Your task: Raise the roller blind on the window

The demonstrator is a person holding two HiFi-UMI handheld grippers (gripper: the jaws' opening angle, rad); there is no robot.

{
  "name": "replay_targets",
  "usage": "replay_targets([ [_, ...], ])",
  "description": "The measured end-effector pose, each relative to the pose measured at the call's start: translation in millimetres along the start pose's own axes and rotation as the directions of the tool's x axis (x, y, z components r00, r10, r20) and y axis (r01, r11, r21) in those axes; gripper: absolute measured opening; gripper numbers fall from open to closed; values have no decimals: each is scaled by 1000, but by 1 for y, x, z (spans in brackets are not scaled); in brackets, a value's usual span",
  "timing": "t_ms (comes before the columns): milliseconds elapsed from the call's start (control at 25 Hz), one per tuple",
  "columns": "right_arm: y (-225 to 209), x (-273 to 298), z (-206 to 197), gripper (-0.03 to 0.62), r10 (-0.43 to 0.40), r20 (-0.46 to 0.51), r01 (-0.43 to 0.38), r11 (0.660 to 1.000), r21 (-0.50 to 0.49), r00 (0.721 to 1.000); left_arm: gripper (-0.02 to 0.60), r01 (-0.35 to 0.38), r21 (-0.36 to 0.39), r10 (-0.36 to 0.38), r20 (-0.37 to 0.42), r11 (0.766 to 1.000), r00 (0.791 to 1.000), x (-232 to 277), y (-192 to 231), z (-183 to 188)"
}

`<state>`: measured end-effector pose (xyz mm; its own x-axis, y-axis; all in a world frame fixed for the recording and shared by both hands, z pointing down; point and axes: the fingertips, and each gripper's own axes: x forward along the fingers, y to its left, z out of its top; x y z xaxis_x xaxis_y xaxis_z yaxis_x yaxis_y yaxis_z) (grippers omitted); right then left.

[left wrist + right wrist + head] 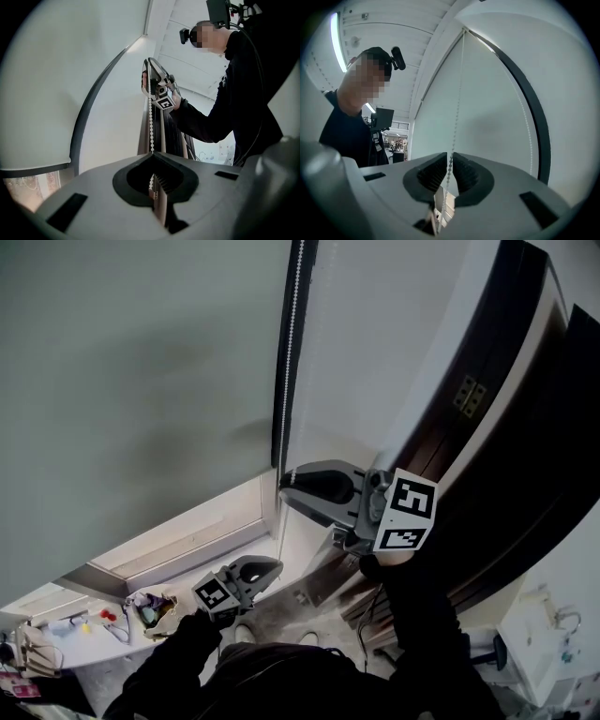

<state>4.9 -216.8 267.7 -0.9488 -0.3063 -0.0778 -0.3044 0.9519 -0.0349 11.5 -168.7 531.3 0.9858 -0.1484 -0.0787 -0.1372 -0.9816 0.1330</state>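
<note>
Bead chain (291, 343), hanging beside the edge of the lowered roller blind (141, 390). We judge it light, limp and slippery, best pinched squarely across the beads and drawn straight along its run. The right gripper (450, 158) nips it high up. The left gripper (151, 155) is clamped tight on it lower down.

Pale surface (84, 645), lower left — small colourful clutter (148, 607) on it

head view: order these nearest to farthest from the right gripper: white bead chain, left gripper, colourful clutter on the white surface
1. white bead chain, pinched in the right gripper
2. left gripper, below, to the left
3. colourful clutter, far bottom left corner
</note>
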Motion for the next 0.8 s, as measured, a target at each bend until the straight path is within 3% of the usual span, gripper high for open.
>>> replay_targets([
  [200, 1, 4, -1, 9, 20, -11, -19, 998, 57, 1000, 6, -35, -24, 35, -6, 999, 999, -8, 3, -2],
  [320, 1, 3, -1, 8, 7, -14, -7, 1000, 11, 1000, 8, -44, -75, 45, 18, 996, 999, -10, 7, 1],
  [560, -2, -2, -3, 8, -16, 12, 17, 999, -27, 1000, 8, -130, -75, 133, 45, 989, 990, -28, 26, 34],
  [800, -2, -5, -9, 8, -50, -9, 49, 996, -69, 999, 15, -161, 27, 155, 147, 987, 977, -47, 45, 95],
])
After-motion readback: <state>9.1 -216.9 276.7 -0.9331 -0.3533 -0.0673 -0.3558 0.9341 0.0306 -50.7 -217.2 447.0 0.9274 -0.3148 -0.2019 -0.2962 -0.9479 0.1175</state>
